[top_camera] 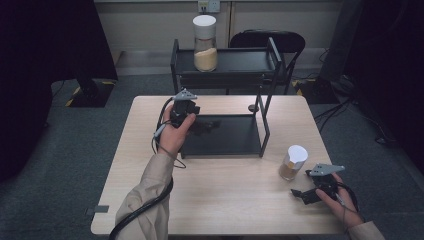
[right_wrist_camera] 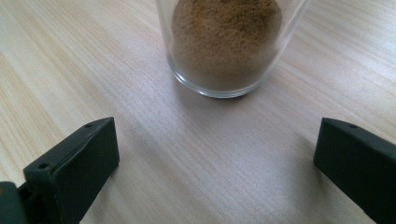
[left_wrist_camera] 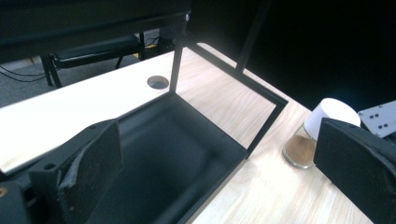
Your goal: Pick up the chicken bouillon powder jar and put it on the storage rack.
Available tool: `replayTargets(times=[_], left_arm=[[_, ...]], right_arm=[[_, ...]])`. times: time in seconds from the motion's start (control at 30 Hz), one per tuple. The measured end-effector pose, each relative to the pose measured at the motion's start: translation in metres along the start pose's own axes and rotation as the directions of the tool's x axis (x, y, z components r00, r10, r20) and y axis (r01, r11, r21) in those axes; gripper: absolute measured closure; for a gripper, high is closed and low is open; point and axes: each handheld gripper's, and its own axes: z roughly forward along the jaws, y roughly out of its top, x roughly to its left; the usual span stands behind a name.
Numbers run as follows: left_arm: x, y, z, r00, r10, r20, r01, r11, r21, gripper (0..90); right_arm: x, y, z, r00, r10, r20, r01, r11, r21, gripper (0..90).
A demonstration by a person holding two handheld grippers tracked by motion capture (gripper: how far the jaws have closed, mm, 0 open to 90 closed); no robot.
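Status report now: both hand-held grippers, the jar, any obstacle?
Right hand-held gripper open, short of the brown-powder jar. Left hand-held gripper open, empty, over the black rack's lower tray. Jar upright on table, path clear.

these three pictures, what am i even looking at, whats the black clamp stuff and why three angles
A person sits at a wooden table, holding a hand-held clamp tool in each hand. The high view looks down from above; the other two come from cameras riding on each tool, looking along its black jaws. The left gripper is open over the lower shelf of a black rack. The right gripper is open, holding nothing, facing a glass jar of brown powder. A second jar stands on the top shelf.
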Motion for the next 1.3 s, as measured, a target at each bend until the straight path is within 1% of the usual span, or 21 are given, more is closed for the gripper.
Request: replayTargets(times=[0.13, 0.2, 0.33, 0.5, 0.63, 0.7, 0.97, 1.03, 1.07, 1.13, 1.3], left_arm=[[0.003, -0.013, 0.003, 0.9999, -0.015, 0.006, 0.015, 0.9999, 0.001, 0.6], [0.003, -0.018, 0.003, 0.9999, -0.011, 0.003, 0.011, 0.9999, 0.004, 0.6], [0.004, -0.028, 0.004, 0.9998, -0.021, 0.005, 0.021, 0.9998, 0.001, 0.7], [0.004, -0.039, 0.008, 0.9998, -0.012, 0.014, 0.012, 0.9998, 0.016, 0.6], [0.004, -0.050, 0.010, 0.9998, -0.011, 0.017, 0.011, 0.9998, 0.017, 0.6], [0.005, -0.054, 0.010, 0.9999, -0.007, 0.014, 0.007, 0.9996, 0.026, 0.7], [0.006, -0.075, 0.010, 0.9998, -0.017, 0.007, 0.017, 0.9986, 0.050, 0.7], [0.005, -0.081, 0.010, 1.0000, -0.006, 0.005, 0.006, 0.9983, 0.057, 0.7], [0.005, -0.083, 0.010, 0.9999, -0.012, 0.007, 0.011, 0.9983, 0.057, 0.6], [0.005, -0.089, 0.011, 0.9999, -0.007, 0.011, 0.006, 0.9981, 0.062, 0.7], [0.005, -0.103, 0.012, 0.9998, -0.017, 0.010, 0.016, 0.9975, 0.069, 0.7]], right_arm=[[0.000, 0.000, 0.000, 1.0000, 0.001, 0.000, -0.001, 1.000, 0.002, 0.0], [0.000, 0.000, 0.000, 1.0000, 0.000, 0.000, 0.000, 1.000, 0.002, 0.0], [0.000, 0.000, 0.000, 1.0000, 0.001, 0.000, -0.001, 1.000, 0.002, 0.0], [0.000, 0.000, 0.000, 1.0000, 0.000, 0.000, 0.000, 1.000, 0.002, 0.0], [0.000, 0.000, 0.000, 1.0000, 0.000, 0.000, 0.000, 1.000, 0.002, 0.0], [0.000, 0.000, 0.000, 1.0000, 0.000, 0.000, 0.000, 1.000, 0.002, 0.0], [0.000, 0.000, 0.000, 1.0000, 0.001, 0.000, -0.001, 1.000, 0.002, 0.0], [0.000, 0.000, 0.000, 1.0000, 0.001, 0.000, -0.001, 1.000, 0.002, 0.0], [0.000, 0.000, 0.000, 1.0000, 0.001, 0.000, -0.001, 1.000, 0.002, 0.0], [0.000, 0.000, 0.000, 1.0000, 0.001, 0.000, -0.001, 1.000, 0.002, 0.0], [0.000, 0.000, 0.000, 1.0000, 0.001, 0.001, -0.001, 1.000, 0.001, 0.0]])
